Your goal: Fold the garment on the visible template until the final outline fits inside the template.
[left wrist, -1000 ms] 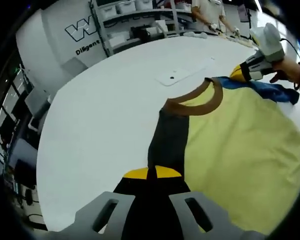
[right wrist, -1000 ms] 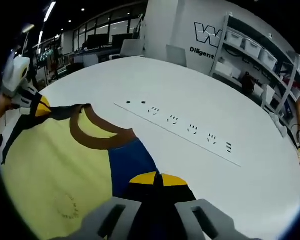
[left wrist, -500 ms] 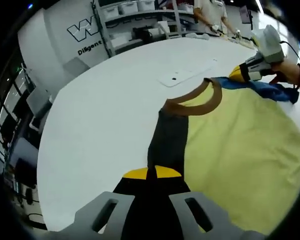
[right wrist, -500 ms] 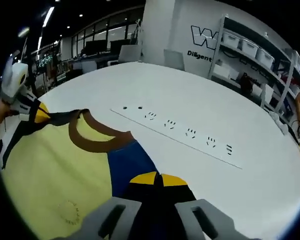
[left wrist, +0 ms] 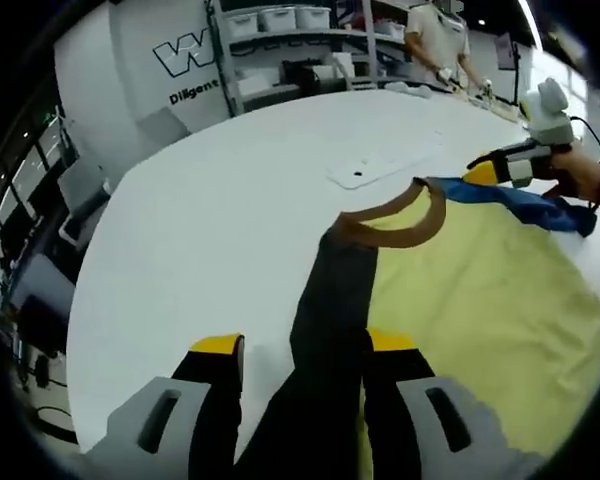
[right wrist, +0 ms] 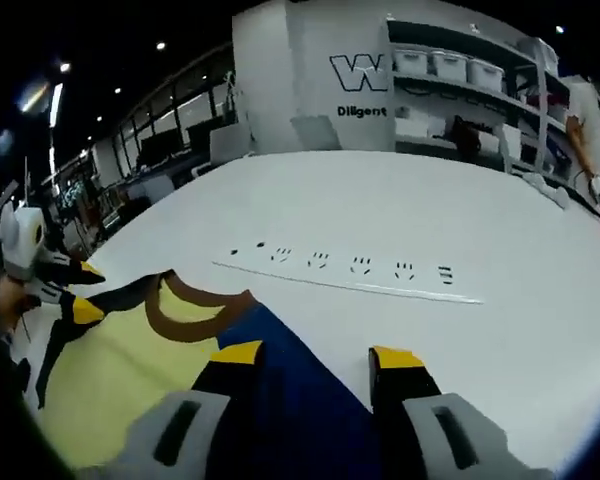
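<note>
Left tool [left wrist: 292, 350] stood with its jaws wide apart, the dark sleeve [left wrist: 325, 300] of the garment [left wrist: 480, 300] lying between them. The right tool [right wrist: 315, 358] was likewise spread wide over the blue sleeve [right wrist: 290, 390]. The garment (yellow body, brown collar [left wrist: 400, 212]) lay flat on the white surface [left wrist: 210, 220]. Past the collar, a flat white strip [right wrist: 350, 283] with small dark marks rested on the surface. Shelving [left wrist: 280, 50] with bins and a person [left wrist: 435, 35] stood far behind.

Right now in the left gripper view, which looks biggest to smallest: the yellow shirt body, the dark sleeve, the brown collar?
1. yellow shirt body
2. dark sleeve, though nearness to the camera enlarges it
3. brown collar
</note>
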`<state>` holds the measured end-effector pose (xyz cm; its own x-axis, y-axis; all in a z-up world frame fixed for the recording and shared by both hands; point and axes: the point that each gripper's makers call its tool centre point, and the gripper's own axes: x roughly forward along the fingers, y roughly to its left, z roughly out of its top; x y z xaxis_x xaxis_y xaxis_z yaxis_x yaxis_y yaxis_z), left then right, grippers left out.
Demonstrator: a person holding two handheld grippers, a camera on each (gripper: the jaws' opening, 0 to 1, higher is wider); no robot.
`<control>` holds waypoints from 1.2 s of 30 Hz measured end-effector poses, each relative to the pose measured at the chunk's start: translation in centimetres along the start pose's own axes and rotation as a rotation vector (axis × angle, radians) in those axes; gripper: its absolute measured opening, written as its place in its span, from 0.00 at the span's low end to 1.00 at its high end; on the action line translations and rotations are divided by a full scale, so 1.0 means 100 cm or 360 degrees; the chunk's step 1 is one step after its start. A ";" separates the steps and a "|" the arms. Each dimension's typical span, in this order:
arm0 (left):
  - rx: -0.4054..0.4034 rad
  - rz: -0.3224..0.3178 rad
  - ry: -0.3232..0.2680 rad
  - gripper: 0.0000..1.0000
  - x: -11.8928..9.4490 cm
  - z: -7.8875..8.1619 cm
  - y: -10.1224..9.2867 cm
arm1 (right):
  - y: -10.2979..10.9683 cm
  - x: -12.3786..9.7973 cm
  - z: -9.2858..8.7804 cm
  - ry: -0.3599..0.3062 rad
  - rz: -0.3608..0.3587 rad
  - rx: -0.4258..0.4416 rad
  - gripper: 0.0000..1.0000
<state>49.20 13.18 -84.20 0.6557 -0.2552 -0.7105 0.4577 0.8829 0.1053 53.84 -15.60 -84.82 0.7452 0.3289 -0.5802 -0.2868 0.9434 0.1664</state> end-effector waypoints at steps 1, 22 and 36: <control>-0.0007 -0.0003 -0.0017 0.46 -0.002 0.002 0.000 | 0.000 -0.002 0.002 -0.0009 0.0004 -0.0003 0.50; -0.0115 -0.0129 -0.0222 0.91 -0.056 0.027 -0.029 | 0.055 -0.058 -0.012 0.0106 0.0161 -0.0026 0.98; -0.0136 -0.0205 -0.0264 0.99 -0.103 0.017 -0.062 | 0.059 -0.093 -0.034 0.0139 0.0175 -0.0105 0.99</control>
<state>40.60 9.72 -76.35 0.6883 -0.4229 -0.5894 0.4961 0.8672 -0.0429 43.16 -13.21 -81.11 0.6530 0.4222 -0.6288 -0.4046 0.8963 0.1817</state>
